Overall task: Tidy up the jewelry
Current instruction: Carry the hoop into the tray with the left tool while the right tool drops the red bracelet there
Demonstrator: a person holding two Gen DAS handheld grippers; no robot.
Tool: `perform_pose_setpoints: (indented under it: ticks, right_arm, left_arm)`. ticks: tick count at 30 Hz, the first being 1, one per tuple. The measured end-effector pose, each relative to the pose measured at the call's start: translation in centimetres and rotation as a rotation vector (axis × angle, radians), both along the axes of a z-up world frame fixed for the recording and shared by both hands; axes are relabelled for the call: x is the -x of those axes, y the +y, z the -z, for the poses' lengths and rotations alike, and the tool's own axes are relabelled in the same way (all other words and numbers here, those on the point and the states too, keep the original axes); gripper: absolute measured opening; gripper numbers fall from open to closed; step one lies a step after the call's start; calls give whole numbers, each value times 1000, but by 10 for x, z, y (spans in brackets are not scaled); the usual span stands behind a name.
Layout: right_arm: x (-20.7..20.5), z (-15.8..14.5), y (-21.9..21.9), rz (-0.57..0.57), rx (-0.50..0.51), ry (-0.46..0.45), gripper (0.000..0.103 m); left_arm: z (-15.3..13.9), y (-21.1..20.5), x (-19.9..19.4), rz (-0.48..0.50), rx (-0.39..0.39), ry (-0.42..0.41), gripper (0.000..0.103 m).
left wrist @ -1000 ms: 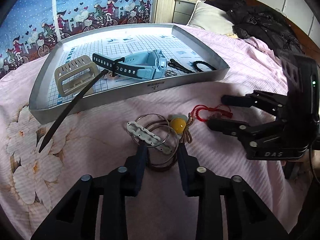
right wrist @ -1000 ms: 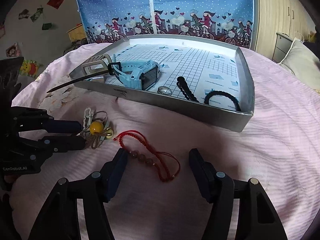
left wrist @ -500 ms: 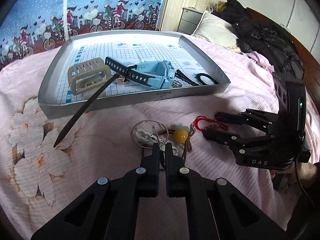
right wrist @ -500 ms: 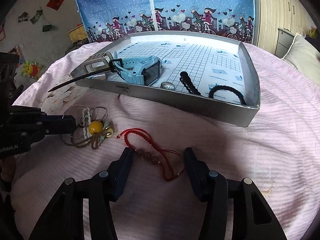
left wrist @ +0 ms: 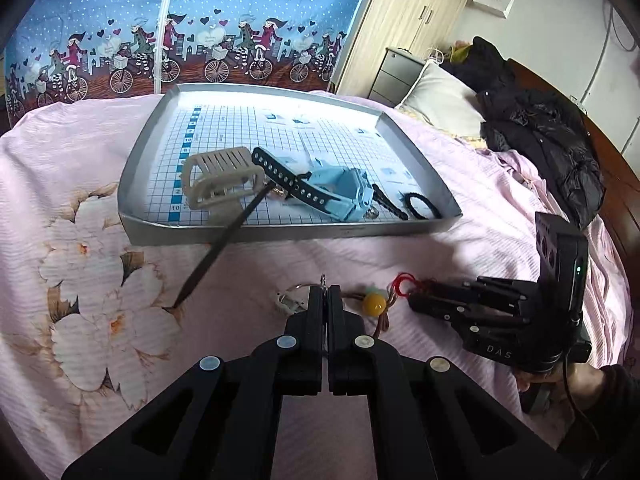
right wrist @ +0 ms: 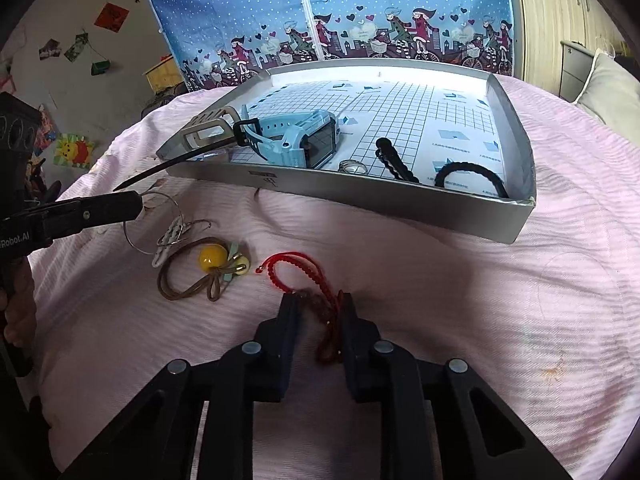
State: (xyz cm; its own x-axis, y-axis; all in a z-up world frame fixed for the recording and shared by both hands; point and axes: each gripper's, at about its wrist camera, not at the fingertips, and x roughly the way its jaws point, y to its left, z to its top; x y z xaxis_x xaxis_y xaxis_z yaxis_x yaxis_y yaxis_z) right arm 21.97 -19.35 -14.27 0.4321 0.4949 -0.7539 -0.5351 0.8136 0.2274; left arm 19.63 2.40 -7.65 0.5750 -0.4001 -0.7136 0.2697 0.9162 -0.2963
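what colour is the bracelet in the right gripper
Red bracelet, clearest in the right wrist view.

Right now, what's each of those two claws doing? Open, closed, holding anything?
Left gripper: closed on the thin wire ring.
Right gripper: closed on the red string bracelet.

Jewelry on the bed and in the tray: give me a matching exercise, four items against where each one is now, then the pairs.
Items
1. red cord bracelet
2. thin wire ring
3. blue watch
4. yellow bead hair tie

Places
A. inside the grey tray
B. loose on the pink bedspread, held by neither gripper
C. pinched by the left gripper
D. between the fingers of the right gripper

Pairs: 1-D, 2-C, 3-A, 4-B
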Motion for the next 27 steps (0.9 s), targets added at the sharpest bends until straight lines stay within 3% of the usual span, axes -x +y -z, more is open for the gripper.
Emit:
perform_pose_setpoints:
  ticks: [2, 19, 23, 27]
  right_arm:
    - [-1, 0, -1, 2, -21, 16, 12]
    - [0, 0, -3, 11, -31, 24, 12]
    - [0, 0, -3, 11, -31, 22, 12]
    - [1, -1, -3, 15, -30, 6, 9]
  left_arm:
    - [-3, 3, -1, -7, 14, -2, 0]
    - [-38, 16, 8, 24, 152, -73, 0]
    - [-38, 12, 8, 34, 109, -76, 0]
    - [-30, 13, 4, 21, 117, -49, 0]
